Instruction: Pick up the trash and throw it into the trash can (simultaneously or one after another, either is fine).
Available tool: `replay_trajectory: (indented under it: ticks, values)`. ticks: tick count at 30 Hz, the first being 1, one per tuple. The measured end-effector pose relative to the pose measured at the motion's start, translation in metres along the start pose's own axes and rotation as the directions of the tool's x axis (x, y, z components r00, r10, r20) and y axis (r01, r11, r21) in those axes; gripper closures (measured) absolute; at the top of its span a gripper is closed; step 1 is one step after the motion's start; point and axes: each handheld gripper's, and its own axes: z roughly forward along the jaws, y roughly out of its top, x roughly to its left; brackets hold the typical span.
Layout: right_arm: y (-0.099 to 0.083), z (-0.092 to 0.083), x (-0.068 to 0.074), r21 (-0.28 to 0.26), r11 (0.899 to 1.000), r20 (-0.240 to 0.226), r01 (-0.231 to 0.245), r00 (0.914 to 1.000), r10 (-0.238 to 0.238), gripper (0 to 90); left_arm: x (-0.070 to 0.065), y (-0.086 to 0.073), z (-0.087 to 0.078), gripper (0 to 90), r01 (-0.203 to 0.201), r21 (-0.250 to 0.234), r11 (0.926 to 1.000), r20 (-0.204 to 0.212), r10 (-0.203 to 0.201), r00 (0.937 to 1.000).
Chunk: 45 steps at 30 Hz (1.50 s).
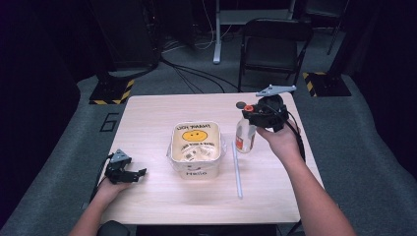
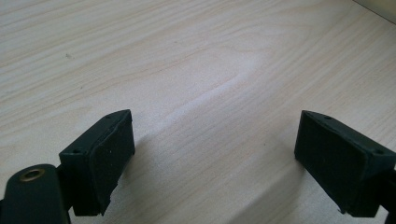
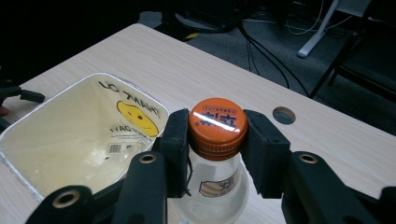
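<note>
The left gripper [image 1: 129, 173] is resting on the wooden counter [image 1: 147, 123] left of the smiley-face bin [image 1: 195, 147], its fingers [image 2: 100, 158] spread wide over bare wood. Just right of the bin, a white straw [image 1: 237, 169] is lying flat. Beyond it, the right gripper [image 3: 218, 140] is pinching the orange cap [image 3: 218, 125] of an upright clear bottle [image 1: 244, 136].
</note>
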Motion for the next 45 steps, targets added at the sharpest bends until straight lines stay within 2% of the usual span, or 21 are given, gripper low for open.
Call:
replay_trajectory:
  ticks: [10, 17, 27, 45]
  values:
    - [0.017, -0.012, 0.008, -0.024, 1.000, -0.034, 0.010, 0.9994, -0.011, 62.2, 0.000, 0.000, 0.000, 12.0, -0.001, 0.000, 1.0000, 0.000, 0.001, 1.0000]
    - [0.030, -0.021, 0.014, -0.044, 0.998, -0.039, 0.037, 0.9985, -0.039, 62.2, 0.000, 0.000, 0.000, 11.9, 0.000, 0.000, 1.0000, 0.000, 0.000, 1.0000]
    - [0.046, -0.033, 0.019, -0.066, 0.997, -0.049, 0.050, 0.9974, -0.054, 62.3, 0.000, 0.000, 0.000, 12.0, -0.001, 0.000, 1.0000, 0.000, 0.001, 1.0000]
    - [0.064, -0.040, 0.028, -0.093, 0.993, -0.055, 0.071, 0.9956, -0.076, 62.2, 0.000, 0.000, 0.000, 12.0, -0.001, 0.000, 1.0000, 0.000, 0.001, 1.0000]
